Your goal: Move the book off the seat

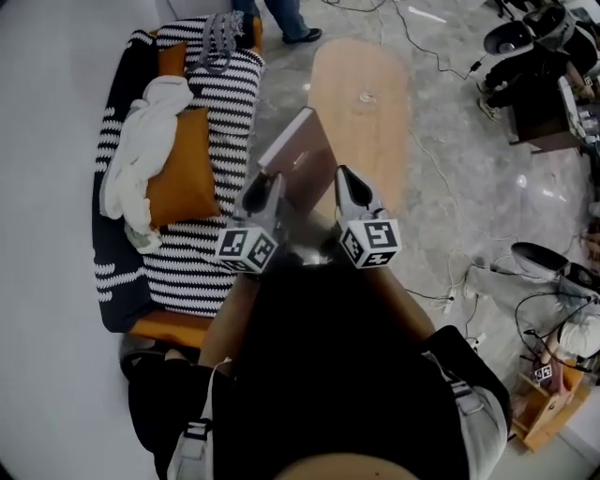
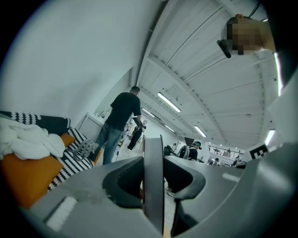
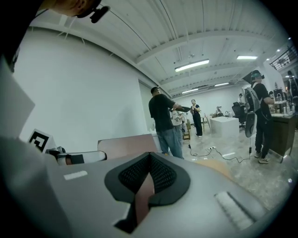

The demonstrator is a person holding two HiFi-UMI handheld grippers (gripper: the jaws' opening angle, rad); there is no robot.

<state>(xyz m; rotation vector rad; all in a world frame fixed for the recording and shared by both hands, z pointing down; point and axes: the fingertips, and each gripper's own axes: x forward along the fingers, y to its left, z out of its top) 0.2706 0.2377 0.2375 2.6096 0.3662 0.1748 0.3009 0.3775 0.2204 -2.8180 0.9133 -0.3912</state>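
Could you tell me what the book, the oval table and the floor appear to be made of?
Book: likely paper, matte brown cover; pale page edge shows. Table: seemingly light wood, smooth satin, faint grain. Floor: polished stone or tile, judging by grey veining and glossy glints.

Cannot see the book's (image 1: pixel 302 159) near corners, covered by the left tool (image 1: pixel 264 187) and right tool (image 1: pixel 350 186). Cannot make out its cover in the left gripper view, edge-on there. Shows only legs of a bystander (image 1: pixel 284 17), cut by the head view's top edge.
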